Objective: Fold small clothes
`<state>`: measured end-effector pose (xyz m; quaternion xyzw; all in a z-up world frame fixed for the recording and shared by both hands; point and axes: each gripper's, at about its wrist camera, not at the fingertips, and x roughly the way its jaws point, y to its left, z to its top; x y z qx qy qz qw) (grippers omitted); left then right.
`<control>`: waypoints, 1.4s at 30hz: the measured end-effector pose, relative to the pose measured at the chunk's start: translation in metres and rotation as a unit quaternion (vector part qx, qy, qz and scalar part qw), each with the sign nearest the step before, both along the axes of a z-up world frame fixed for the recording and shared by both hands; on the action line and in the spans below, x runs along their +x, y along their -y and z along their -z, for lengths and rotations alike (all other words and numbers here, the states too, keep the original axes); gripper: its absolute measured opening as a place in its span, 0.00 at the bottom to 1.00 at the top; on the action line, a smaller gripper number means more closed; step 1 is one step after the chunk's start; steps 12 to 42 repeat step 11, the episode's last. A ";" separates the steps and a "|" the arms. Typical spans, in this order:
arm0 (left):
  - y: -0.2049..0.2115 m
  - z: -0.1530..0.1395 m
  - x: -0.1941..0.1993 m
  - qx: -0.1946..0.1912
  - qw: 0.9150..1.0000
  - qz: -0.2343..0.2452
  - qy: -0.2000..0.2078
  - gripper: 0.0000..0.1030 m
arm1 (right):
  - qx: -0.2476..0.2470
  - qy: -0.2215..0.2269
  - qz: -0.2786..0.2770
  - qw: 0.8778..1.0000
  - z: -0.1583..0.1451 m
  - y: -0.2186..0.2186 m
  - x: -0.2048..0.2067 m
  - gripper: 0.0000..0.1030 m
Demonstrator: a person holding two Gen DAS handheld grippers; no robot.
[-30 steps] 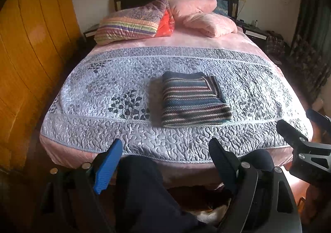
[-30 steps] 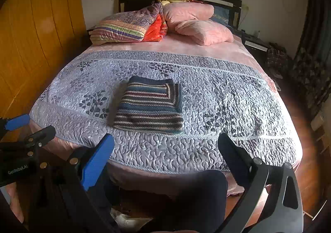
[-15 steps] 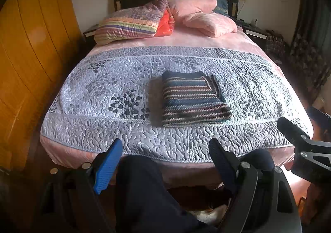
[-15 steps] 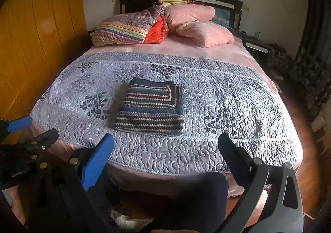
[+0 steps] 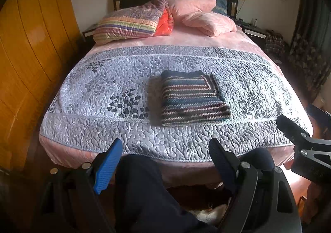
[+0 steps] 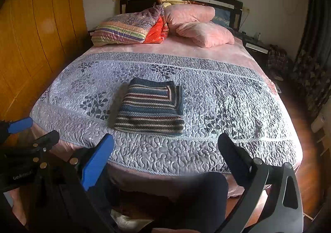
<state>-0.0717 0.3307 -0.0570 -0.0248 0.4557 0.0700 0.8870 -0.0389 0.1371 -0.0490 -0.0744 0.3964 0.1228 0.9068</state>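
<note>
A striped knitted garment [image 5: 192, 98] [image 6: 152, 106] lies folded into a neat rectangle on the grey quilted bedspread [image 5: 103, 92] [image 6: 227, 96], near the foot of the bed. My left gripper [image 5: 165, 148] is held back off the foot of the bed, open and holding nothing. My right gripper [image 6: 165, 144] also hangs open and empty, short of the bed's edge. Each gripper shows at the side of the other's view: the right one [image 5: 298, 127] and the left one [image 6: 31, 131]. A person's dark-trousered knees [image 5: 144, 181] [image 6: 204, 191] sit below the fingers.
Pink and striped pillows [image 5: 165, 18] [image 6: 161, 24] are piled at the dark headboard. An orange wooden wardrobe [image 5: 26, 57] lines the left side. Nightstands and dark curtains [image 6: 310, 57] stand on the right, over a wooden floor.
Both grippers have drifted slightly; the folded garment has not moved.
</note>
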 end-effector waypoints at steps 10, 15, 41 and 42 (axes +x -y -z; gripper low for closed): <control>0.002 -0.001 0.001 0.001 1.000 0.003 -0.001 0.83 | 0.002 0.002 0.001 1.000 -0.001 0.001 -0.001 0.97; 0.002 -0.002 0.001 0.001 1.000 0.003 -0.001 0.83 | 0.002 0.002 0.001 1.000 -0.001 0.001 0.000 0.97; 0.002 -0.002 0.001 0.001 1.000 0.003 -0.001 0.83 | 0.002 0.002 0.001 1.000 -0.001 0.001 0.000 0.97; 0.002 -0.002 0.001 0.001 1.000 0.003 -0.001 0.83 | 0.002 0.002 0.001 1.000 -0.001 0.001 0.000 0.97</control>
